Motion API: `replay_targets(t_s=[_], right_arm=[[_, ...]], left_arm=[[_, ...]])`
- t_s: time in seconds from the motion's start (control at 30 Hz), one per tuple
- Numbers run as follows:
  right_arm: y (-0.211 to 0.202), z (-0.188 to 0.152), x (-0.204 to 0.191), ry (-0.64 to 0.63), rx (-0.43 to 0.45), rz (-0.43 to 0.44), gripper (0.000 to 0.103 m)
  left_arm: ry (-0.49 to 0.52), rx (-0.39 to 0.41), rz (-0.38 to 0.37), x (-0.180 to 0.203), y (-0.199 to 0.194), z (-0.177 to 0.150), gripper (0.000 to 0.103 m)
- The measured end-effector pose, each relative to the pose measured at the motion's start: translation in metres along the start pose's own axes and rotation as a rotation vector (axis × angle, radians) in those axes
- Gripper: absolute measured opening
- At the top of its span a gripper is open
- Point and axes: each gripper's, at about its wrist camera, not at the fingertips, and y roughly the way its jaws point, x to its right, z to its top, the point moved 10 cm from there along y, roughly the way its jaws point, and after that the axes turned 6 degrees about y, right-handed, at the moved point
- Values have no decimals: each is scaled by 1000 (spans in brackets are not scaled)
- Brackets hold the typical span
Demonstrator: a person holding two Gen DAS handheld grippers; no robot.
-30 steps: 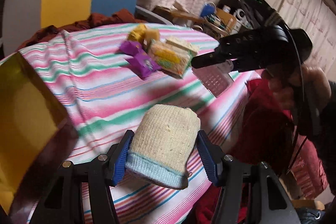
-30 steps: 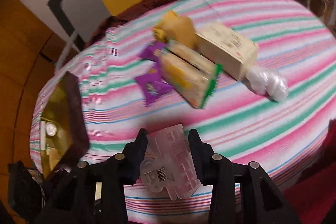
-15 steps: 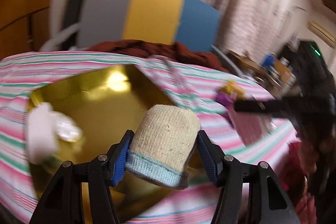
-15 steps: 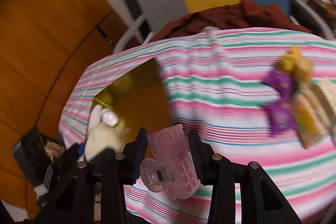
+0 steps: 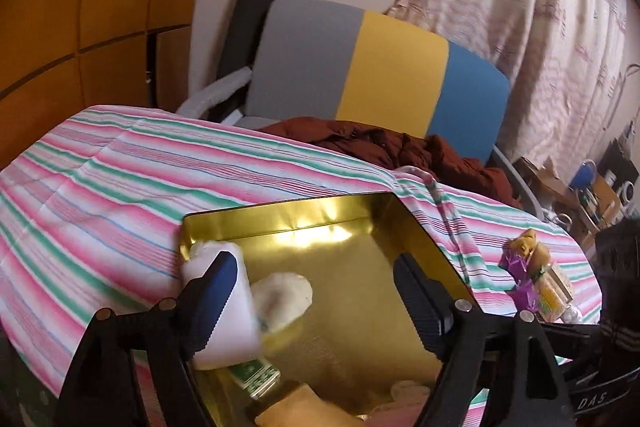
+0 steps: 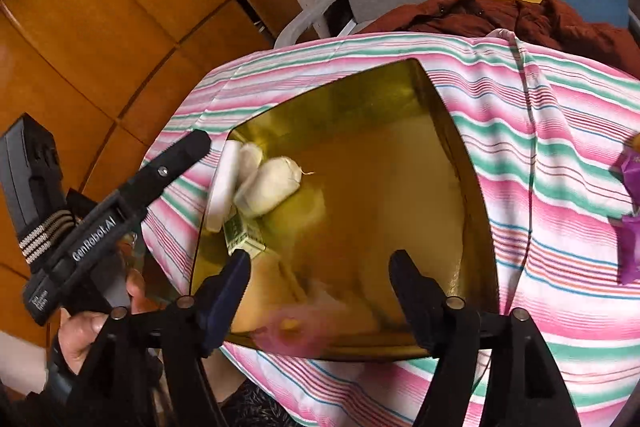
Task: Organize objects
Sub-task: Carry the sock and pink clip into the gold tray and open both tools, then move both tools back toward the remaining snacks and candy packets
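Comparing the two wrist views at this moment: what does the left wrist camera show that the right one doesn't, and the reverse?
Only the left wrist view shows the curtain, the cluttered desk far right, and the yellow snack packs beside the purple packets.

Only the right wrist view shows the left gripper from outside, the hand holding it, and a blurred pink item at the tin's near edge.

Both share the gold tin on the striped cloth, the white bundles inside it, the green-printed box, the brown garment and the grey-yellow-blue chair. Both grippers are open and empty.
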Motion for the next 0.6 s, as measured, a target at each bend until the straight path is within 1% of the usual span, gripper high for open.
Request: replay_targets(t_s=[0.1, 0.17, 0.27, 0.3, 0.33, 0.4, 0.47, 0.6], right_arm=[[-5, -7, 2, -35, 20, -45, 81], [-11, -10, 6, -62, 51, -94, 86], [-25, -10, 7, -123, 132, -182, 96], [-30, -9, 6, -144, 162, -209, 101], [-35, -7, 6, -166, 195, -240, 103], [-43, -6, 7, -190, 232, -279, 103], [-48, -5, 11, -195, 250, -317, 103], [-58, -5, 26, -173, 278, -355, 103]], left_arm=[[3, 8, 28, -1, -12, -9, 82], [12, 6, 39, 3, -19, -15, 82], [27, 7, 41, 12, -29, -24, 82], [32, 7, 41, 16, -30, -25, 82], [38, 7, 43, 20, -32, -27, 82], [52, 5, 43, 28, -36, -31, 82], [67, 0, 41, 36, -38, -36, 82], [80, -11, 40, 46, -42, -43, 82]])
